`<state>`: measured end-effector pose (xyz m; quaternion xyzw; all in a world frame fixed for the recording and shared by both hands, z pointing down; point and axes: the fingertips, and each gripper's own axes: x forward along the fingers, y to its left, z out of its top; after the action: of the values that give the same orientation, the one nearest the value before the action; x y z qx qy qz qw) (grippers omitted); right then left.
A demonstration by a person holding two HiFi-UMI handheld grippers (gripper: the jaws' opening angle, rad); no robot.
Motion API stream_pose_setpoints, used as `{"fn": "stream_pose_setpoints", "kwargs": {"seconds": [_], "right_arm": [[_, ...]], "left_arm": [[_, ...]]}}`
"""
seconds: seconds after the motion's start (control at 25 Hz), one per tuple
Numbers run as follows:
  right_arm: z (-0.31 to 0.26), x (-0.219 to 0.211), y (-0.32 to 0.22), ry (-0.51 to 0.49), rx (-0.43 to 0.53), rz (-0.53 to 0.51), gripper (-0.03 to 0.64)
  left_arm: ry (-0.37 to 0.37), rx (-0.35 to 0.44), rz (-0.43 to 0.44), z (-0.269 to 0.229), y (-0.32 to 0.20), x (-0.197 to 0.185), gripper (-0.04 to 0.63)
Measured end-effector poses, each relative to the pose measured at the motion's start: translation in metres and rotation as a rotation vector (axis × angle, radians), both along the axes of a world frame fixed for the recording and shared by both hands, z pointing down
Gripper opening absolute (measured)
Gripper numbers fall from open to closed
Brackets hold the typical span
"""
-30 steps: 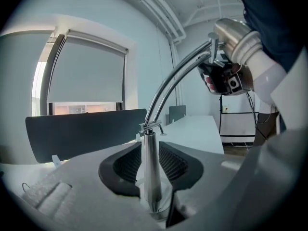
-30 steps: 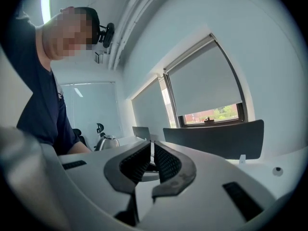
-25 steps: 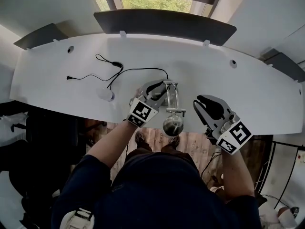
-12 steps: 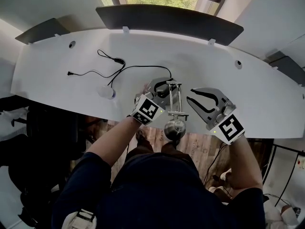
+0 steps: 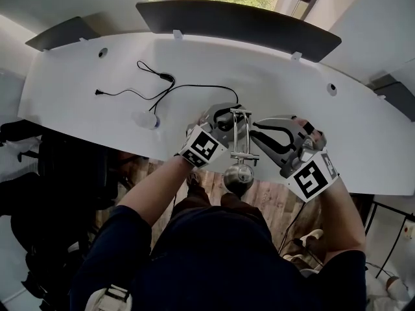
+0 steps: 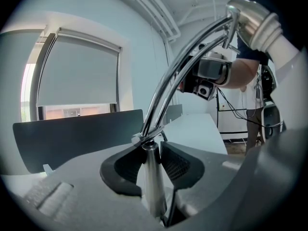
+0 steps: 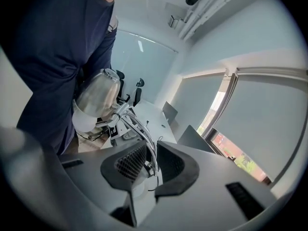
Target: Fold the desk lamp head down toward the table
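Note:
A chrome desk lamp (image 5: 237,133) stands near the front edge of the white desk (image 5: 78,102), with its round head (image 5: 238,177) hanging out over the edge. My left gripper (image 5: 219,123) is shut on the lamp's upright post (image 6: 151,186), just under the joint. From that joint the curved arm (image 6: 185,64) rises to the head (image 6: 255,18). My right gripper (image 5: 260,135) is at the lamp's right side. Its jaws are closing, with the thin twin rods of the arm (image 7: 146,141) between the pads (image 7: 127,162). The head (image 7: 96,100) hangs beyond them.
A black cable (image 5: 162,92) lies coiled on the desk at the back left, and a small white round piece (image 5: 146,120) sits by the front edge. A dark partition panel (image 5: 240,21) runs along the far edge under the window. The person's body fills the near side.
My right gripper has moved left to the lamp and rolled over, and its jaws now straddle the lamp arm. The left gripper has kept its hold on the post.

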<state>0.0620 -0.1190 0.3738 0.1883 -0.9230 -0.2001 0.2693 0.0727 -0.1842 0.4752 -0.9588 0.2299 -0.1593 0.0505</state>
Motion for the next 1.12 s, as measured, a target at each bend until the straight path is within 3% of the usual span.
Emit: {"fn": "stream_pose_setpoints", "kwargs": {"seconds": [0.16, 0.4, 0.64, 0.88, 1.12], "right_arm": [[0.007, -0.004, 0.006, 0.088, 0.042, -0.067, 0.081], [0.003, -0.016, 0.012, 0.127, 0.121, -0.130, 0.081], [0.006, -0.018, 0.012, 0.212, 0.228, -0.174, 0.061], [0.006, -0.015, 0.015, 0.228, 0.246, -0.176, 0.053], [0.025, -0.020, 0.032, 0.284, 0.251, -0.219, 0.072]], "left_arm": [[0.010, -0.009, 0.001, 0.003, 0.002, 0.001, 0.121], [-0.016, 0.006, -0.016, 0.002, 0.000, 0.000, 0.121], [0.018, -0.009, -0.007, 0.002, -0.001, 0.000, 0.118], [0.044, -0.060, 0.071, 0.005, 0.003, 0.004, 0.117], [0.061, -0.098, 0.075, 0.005, 0.000, 0.003, 0.117]]}}
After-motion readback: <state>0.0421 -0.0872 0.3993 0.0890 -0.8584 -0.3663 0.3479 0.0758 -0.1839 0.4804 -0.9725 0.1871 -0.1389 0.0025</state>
